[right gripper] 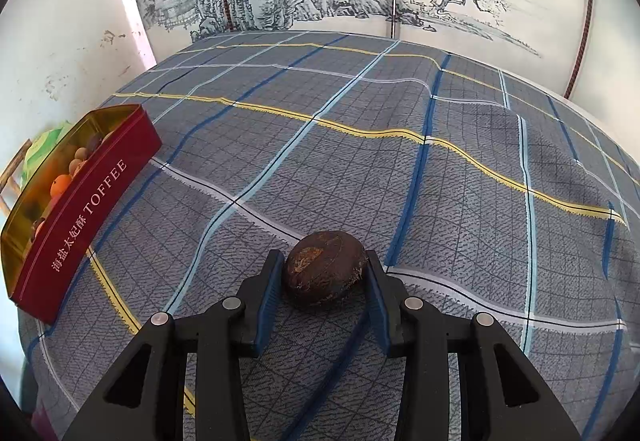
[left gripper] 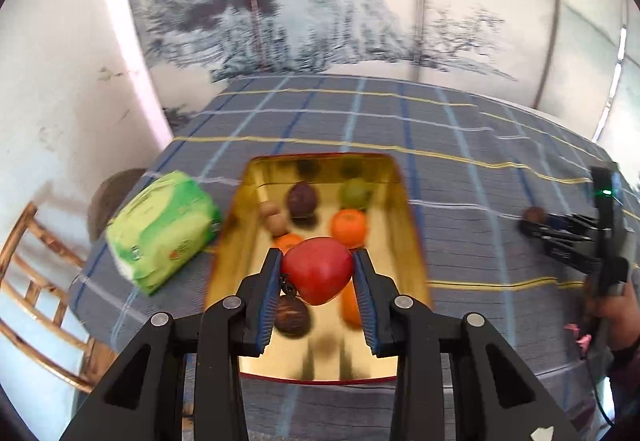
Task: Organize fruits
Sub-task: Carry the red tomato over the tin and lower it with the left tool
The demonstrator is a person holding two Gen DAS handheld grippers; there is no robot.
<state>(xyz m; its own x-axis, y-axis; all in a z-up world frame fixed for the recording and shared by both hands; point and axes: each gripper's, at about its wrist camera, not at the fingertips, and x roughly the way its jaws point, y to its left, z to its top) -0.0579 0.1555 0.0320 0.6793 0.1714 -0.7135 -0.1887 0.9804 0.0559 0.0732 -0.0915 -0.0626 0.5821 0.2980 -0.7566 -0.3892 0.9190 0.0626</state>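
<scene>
— So where do we have the red fruit (left gripper: 318,269)?

— We hold it in the left gripper (left gripper: 317,273), jaws closed onto its sides, above the near half of the gold-lined tin (left gripper: 404,201). Below it in the tin we see two oranges (left gripper: 349,227), a green fruit (left gripper: 354,193), a dark purple one (left gripper: 303,199), pale round ones (left gripper: 274,219) and a brown one (left gripper: 292,317).

— And our right gripper (right gripper: 325,273)?

— Its pads flank a dark brown fruit (right gripper: 325,268) on the plaid tablecloth (right gripper: 360,113); both pads appear to touch it, though we cannot tell whether it is lifted. The tin, red outside and marked TOFFEE (right gripper: 92,197), lies well apart at far left.

— Anything in the way?

— A green packet (left gripper: 164,229) sits just beside the tin's left wall; a wooden chair (left gripper: 36,281) stands past the table edge.
</scene>
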